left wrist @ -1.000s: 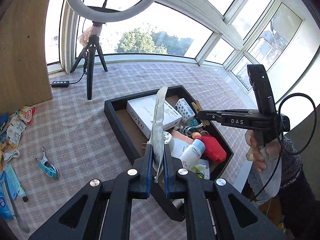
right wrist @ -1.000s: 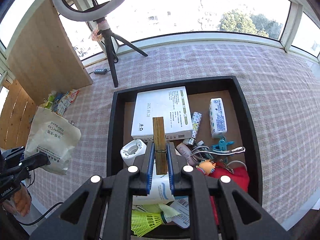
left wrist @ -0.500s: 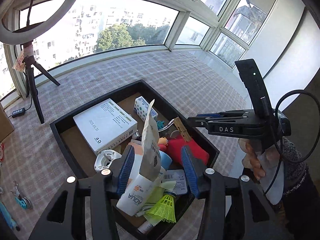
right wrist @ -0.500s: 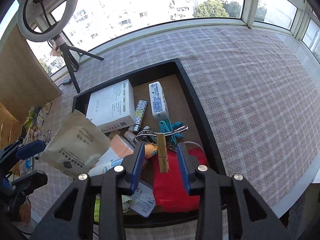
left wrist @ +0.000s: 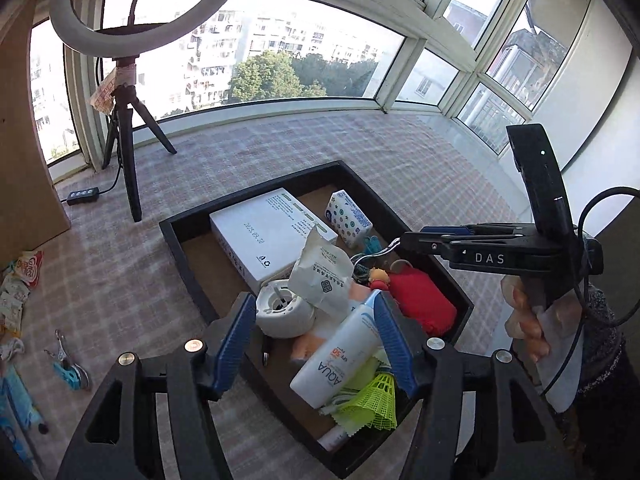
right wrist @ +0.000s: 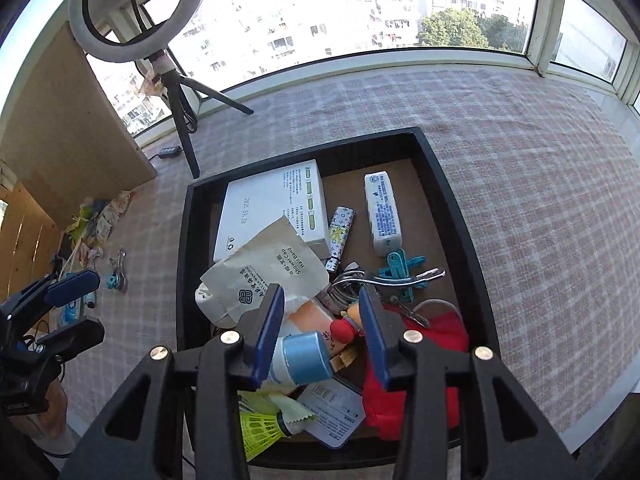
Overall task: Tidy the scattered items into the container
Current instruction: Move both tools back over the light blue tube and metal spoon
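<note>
Over the black tray point(right wrist: 456, 216), both the left gripper point(left wrist: 316, 344) and right gripper point(right wrist: 322, 320) are hovering apart, empty. Most items, including the shower-cap packet point(right wrist: 272, 268), are lying inside; snack packets point(left wrist: 20, 284) and a clip point(left wrist: 72, 368) at lower left are waiting on the worktop point(left wrist: 120, 256).

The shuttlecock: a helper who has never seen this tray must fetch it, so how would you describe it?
Start at the black tray on the checked cloth and go to its near end, under the open right gripper. The shuttlecock lies there beside a white card, below the blue-capped tube. It alone has a neon yellow ribbed skirt.
</note>
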`<move>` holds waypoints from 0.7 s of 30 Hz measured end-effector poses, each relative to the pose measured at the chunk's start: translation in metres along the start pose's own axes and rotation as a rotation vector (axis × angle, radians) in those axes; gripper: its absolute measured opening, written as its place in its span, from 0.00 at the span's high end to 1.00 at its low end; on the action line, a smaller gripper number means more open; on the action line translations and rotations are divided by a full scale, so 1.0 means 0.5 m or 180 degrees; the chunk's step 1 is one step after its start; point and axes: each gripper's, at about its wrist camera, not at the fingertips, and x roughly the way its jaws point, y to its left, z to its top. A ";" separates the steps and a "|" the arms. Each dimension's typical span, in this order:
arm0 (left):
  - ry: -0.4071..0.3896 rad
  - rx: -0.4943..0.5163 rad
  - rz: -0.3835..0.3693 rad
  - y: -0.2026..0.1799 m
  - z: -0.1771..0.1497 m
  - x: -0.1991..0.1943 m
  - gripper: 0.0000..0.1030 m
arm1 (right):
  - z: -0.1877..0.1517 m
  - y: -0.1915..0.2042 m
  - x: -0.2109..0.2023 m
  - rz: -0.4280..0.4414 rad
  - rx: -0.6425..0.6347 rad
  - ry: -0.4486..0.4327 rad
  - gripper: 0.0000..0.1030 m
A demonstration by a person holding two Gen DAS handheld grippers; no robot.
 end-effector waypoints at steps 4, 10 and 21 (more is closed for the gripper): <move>-0.0016 -0.0238 0.0150 0.073 -0.024 -0.030 0.44 | 0.008 0.059 0.024 0.0100 -0.0162 0.0061 0.63; -0.0064 -0.0565 0.0431 0.188 -0.075 -0.087 0.44 | 0.025 0.174 0.056 0.0273 -0.0482 0.0142 0.63; -0.0001 -0.1238 0.1031 0.439 -0.245 -0.185 0.62 | 0.041 0.462 0.110 0.0714 -0.1241 0.0309 0.63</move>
